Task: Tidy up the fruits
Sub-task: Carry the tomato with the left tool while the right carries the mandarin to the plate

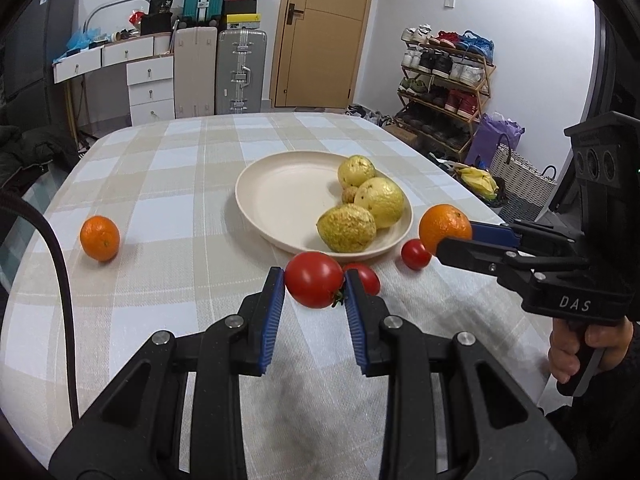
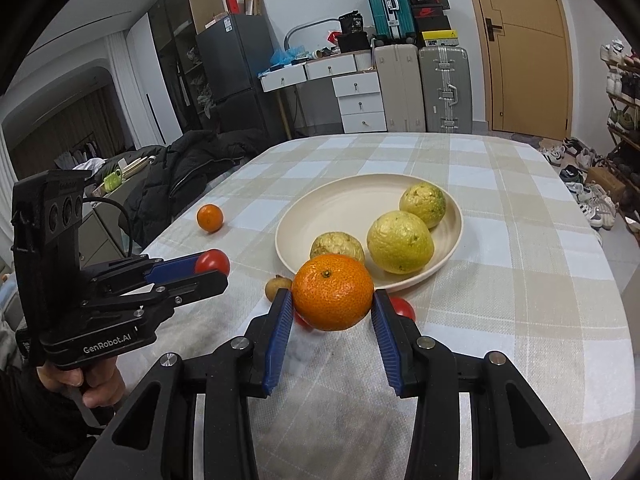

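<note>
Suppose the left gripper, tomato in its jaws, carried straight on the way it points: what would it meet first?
Probably the near rim of the plate, then the yellow-green fruit lying on it; depth is uncertain. The left gripper holds the tomato.

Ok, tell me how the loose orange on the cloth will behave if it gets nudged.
The loose orange looks round and sits free on the flat tablecloth, so it would probably roll. It lies near the table's side, so a nudge outward might send it off. Its dimpled peel likely gives a claw fair grip.

left tongs (image 1: pixel 314 280) clamp a tomato (image 1: pixel 314 279) near the plate (image 1: pixel 280 216).
</note>
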The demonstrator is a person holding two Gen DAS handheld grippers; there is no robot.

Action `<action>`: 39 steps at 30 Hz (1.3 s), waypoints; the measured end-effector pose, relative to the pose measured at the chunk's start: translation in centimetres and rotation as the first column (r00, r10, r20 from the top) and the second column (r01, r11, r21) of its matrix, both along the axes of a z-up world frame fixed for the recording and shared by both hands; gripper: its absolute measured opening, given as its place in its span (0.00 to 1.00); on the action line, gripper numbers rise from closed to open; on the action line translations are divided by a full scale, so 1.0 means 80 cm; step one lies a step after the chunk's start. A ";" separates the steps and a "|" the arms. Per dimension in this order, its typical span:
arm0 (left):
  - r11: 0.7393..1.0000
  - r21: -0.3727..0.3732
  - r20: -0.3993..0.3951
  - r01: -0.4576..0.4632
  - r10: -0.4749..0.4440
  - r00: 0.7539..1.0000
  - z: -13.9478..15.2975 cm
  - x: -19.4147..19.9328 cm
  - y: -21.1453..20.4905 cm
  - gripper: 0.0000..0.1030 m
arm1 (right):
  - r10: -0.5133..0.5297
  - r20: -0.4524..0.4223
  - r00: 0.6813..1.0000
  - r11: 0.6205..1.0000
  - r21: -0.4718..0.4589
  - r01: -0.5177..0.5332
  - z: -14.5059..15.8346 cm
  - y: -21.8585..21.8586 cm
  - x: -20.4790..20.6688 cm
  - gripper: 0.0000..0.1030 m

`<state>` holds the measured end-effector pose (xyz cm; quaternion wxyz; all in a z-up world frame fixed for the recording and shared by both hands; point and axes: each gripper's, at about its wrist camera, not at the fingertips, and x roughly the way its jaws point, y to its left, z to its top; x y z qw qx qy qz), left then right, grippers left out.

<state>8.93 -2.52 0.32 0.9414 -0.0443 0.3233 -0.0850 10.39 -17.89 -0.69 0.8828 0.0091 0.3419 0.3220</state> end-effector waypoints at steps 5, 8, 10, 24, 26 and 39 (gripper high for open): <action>1.000 0.017 0.020 -0.015 0.015 1.000 0.007 0.011 -0.002 0.27 | -0.007 0.002 1.000 1.000 0.007 0.007 0.005 0.001 0.007 0.40; 1.000 0.019 0.024 -0.021 0.020 1.000 0.010 0.018 -0.001 0.27 | -0.007 0.000 1.000 1.000 0.014 0.007 0.008 0.002 0.010 0.40; 1.000 0.017 0.023 -0.026 0.026 0.999 0.012 0.024 0.000 0.27 | -0.009 -0.003 1.000 1.000 0.017 0.009 0.009 0.003 0.014 0.40; 0.999 0.031 0.032 -0.044 0.043 0.999 0.019 0.070 -0.007 0.27 | -0.020 0.010 1.000 1.000 0.016 0.020 0.027 0.018 0.043 0.40; 0.999 0.029 0.026 -0.043 0.042 0.999 0.017 0.077 -0.007 0.27 | -0.024 0.012 1.000 1.000 0.016 0.024 0.028 0.019 0.047 0.40; 0.997 0.049 0.006 -0.063 0.062 0.998 0.000 0.119 -0.006 0.27 | -0.057 -0.026 0.998 0.998 0.036 0.058 0.025 0.020 0.086 0.40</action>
